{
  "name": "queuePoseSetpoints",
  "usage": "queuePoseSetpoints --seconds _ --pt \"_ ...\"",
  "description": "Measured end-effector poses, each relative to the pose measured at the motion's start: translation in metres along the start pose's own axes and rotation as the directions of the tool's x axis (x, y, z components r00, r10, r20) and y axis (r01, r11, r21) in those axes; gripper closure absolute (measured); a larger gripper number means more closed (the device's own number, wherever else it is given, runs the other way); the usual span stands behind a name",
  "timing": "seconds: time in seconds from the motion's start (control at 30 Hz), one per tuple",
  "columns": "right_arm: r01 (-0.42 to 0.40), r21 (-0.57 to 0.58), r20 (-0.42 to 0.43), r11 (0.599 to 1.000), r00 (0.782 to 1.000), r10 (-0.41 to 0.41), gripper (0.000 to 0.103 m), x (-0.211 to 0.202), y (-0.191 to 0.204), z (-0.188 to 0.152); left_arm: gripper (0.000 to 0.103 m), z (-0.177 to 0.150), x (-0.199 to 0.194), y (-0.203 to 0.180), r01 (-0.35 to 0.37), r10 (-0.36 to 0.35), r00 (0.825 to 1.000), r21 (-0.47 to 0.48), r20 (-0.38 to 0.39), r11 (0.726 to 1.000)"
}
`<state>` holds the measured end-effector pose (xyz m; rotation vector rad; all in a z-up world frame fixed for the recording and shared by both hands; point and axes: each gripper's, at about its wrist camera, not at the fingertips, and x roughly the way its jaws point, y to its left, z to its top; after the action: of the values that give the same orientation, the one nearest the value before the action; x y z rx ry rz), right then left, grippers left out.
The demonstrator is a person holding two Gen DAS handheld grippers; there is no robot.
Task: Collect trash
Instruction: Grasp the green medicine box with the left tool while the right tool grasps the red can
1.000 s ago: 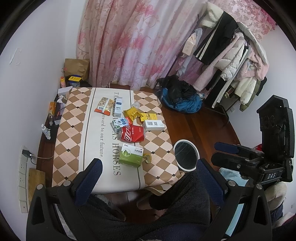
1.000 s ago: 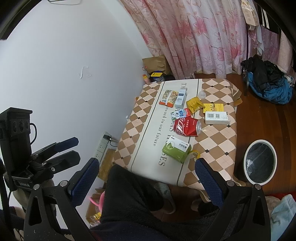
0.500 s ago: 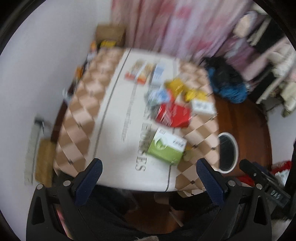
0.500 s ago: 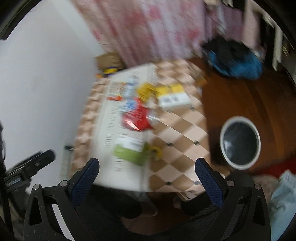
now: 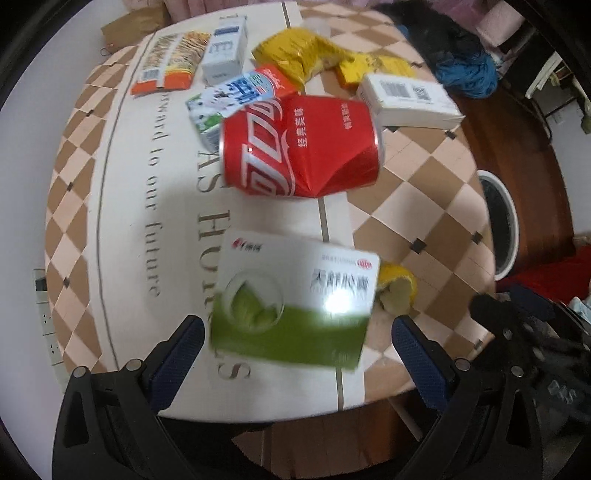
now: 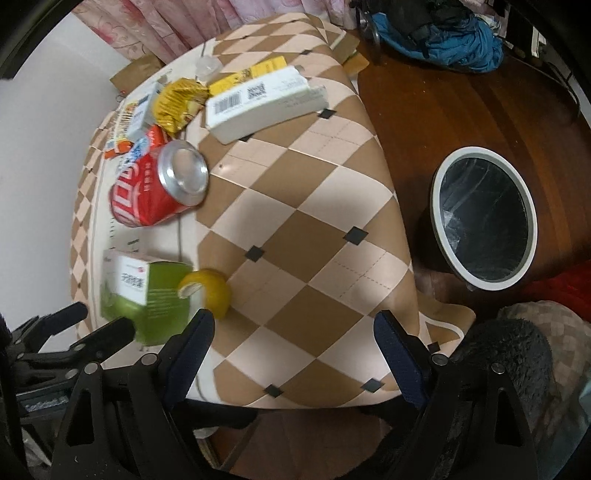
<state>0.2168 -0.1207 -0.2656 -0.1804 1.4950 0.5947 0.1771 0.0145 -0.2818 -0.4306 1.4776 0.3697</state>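
A green and white box lies at the table's near edge, right in front of my open left gripper, between its fingers' line. A yellow peel lies at its right. A dented red cola can lies behind the box. My right gripper is open over the table's near right part, the peel and box at its left. The left gripper's fingers show at the left of the right wrist view. The white-rimmed bin stands on the floor at the right.
More litter lies at the back of the checkered table: a white box, yellow wrappers, a milk carton, a snack packet, a blue-white box. Blue clothing lies on the wooden floor.
Both grippers have dropped down and forward to the table's near edge. The box and can now loom large in front of the left gripper; both stay open.
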Motion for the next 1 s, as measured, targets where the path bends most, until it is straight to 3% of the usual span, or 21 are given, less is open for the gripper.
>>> queuePoseSetpoints --seconds 0.03,0.07,0.2,0.33,0.47,0.53,0.6,0.63,0.73,0.83,0.9,1.0 --pt "-0.001 0.001 -0.003 1.0 1.0 0.001 0.014 0.002 -0.001 0.002 0.002 0.003 0.004 0.0 -0.009 0.009 1.0 -0.001 0.005 1.0" --pt "-0.001 0.004 -0.006 1.0 1.0 0.001 0.014 0.004 -0.002 0.003 0.01 0.004 0.005 0.0 -0.015 0.015 1.0 -0.001 0.009 1.0" --pt "0.0 0.007 -0.016 1.0 1.0 0.001 0.014 0.009 -0.006 0.01 0.012 0.0 -0.003 0.016 -0.007 0.01 0.998 -0.05 0.055 0.999" --pt "-0.035 -0.023 -0.027 0.999 0.999 0.035 0.014 0.008 0.004 0.019 0.012 -0.01 -0.024 0.064 -0.092 0.112 0.987 -0.17 0.114 0.981" --pt "-0.038 -0.222 -0.045 0.974 0.999 0.029 0.013 0.003 0.055 0.045 0.012 -0.017 -0.021 0.105 -0.097 0.136 0.983 -0.282 0.121 0.954" --pt "0.007 -0.371 -0.037 0.929 0.999 -0.022 0.013 0.003 0.092 0.06 0.011 -0.016 -0.008 0.118 -0.069 0.107 0.989 -0.317 0.105 0.946" --pt "0.061 -0.547 -0.02 0.835 0.996 -0.086 0.013 0.011 0.139 0.078 0.01 -0.015 -0.002 0.125 -0.047 0.09 0.989 -0.329 0.118 0.943" --pt "0.068 -0.585 -0.022 0.808 0.995 -0.1 0.013 0.014 0.15 0.082 0.01 -0.011 0.005 0.128 -0.03 0.073 0.991 -0.339 0.115 0.94" --pt "0.135 -0.748 0.002 0.649 0.979 -0.202 0.008 0.041 0.198 0.097 0.011 -0.015 0.006 0.131 -0.02 0.072 0.988 -0.346 0.138 0.938" --pt "0.153 -0.84 0.01 0.52 0.964 -0.267 0.006 0.065 0.22 0.101 0.012 -0.016 0.005 0.128 -0.023 0.082 0.984 -0.339 0.161 0.941" --pt "0.126 -0.869 -0.025 0.479 0.955 -0.295 0.006 0.08 0.226 0.099 0.012 -0.017 0.006 0.128 -0.016 0.078 0.982 -0.34 0.17 0.94" --pt "0.105 -0.882 -0.062 0.459 0.941 -0.333 0.004 0.102 0.231 0.098 0.012 -0.022 0.002 0.131 -0.014 0.08 0.98 -0.344 0.18 0.939"
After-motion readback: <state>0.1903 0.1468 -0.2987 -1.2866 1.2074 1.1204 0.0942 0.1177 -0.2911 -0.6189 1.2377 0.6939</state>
